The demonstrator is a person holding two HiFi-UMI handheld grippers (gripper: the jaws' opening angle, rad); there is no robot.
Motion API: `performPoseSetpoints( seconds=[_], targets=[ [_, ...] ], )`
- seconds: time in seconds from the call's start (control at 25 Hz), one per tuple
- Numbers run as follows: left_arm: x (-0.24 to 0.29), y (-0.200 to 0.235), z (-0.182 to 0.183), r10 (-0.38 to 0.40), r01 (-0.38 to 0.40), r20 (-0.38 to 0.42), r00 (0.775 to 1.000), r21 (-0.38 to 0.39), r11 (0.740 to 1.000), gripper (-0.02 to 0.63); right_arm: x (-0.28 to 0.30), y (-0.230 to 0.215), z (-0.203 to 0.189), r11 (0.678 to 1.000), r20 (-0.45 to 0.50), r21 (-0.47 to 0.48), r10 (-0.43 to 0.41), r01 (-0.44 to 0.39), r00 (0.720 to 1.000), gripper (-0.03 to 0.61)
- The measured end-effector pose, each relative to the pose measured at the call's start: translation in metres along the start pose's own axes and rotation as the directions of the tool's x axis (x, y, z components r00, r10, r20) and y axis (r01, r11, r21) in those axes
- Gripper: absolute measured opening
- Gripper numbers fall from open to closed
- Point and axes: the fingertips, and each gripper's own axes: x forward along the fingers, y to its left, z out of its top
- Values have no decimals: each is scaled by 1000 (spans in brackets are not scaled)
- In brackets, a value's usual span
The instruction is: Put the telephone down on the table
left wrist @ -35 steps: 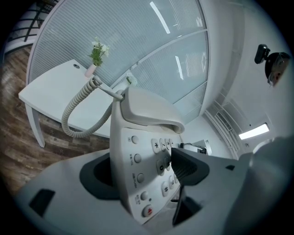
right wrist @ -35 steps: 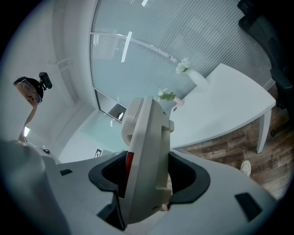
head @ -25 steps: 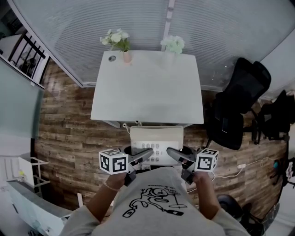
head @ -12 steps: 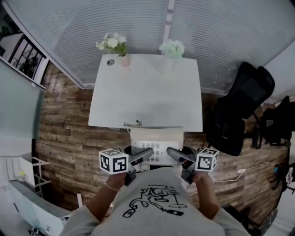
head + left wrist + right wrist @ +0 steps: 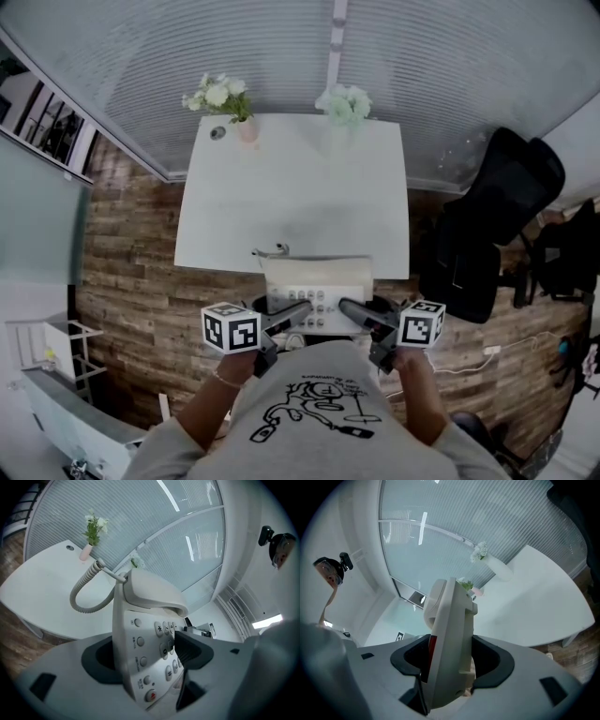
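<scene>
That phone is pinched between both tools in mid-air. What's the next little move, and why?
Probably carry the telephone forward until it is over the table. The left gripper and right gripper are clamped on its sides, but in the head view it hangs mostly short of the table's near edge, above the wooden floor, so lowering now would likely miss.

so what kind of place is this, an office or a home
Most likely an office: a desk telephone, a black office chair beside a white table, and a long run of window blinds behind it.
</scene>
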Motion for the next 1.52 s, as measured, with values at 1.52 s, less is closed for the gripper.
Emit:
performPoseSetpoints(
  seconds=[1.52],
  targets=[
    [76, 28, 106, 50, -49, 27, 998, -44, 998, 328, 31, -61, 117, 999, -71, 48, 26, -22, 997, 281]
  ],
)
